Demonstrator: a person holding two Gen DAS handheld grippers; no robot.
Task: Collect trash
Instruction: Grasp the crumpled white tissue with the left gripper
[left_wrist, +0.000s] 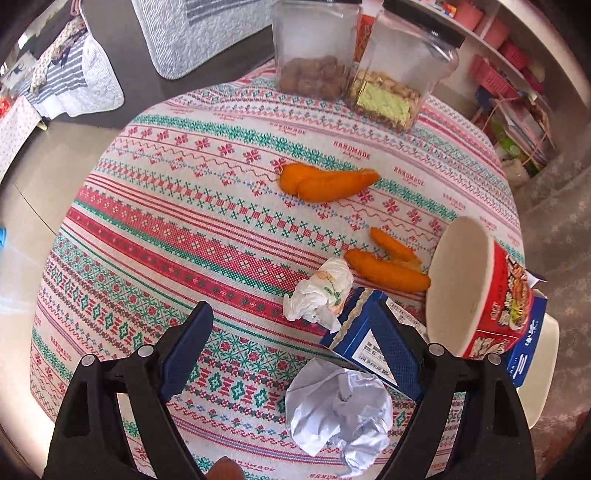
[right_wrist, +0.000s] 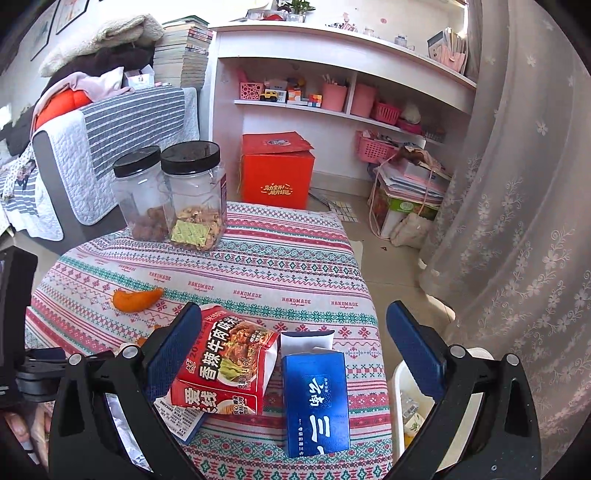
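The left gripper hangs with fingers spread wide above the crumpled paper at 6 o'clock on the tabletop, likely lining up a grab. The right gripper is equally wide open over the blue carton, with the white bin at its 4 o'clock ready for trash.

Table under patterned cloth; on it: two black-lidded jars at frame top; orange peels mid-frame; crumpled paper bottom centre; tissue wad; tipped noodle cup at right; blue box.
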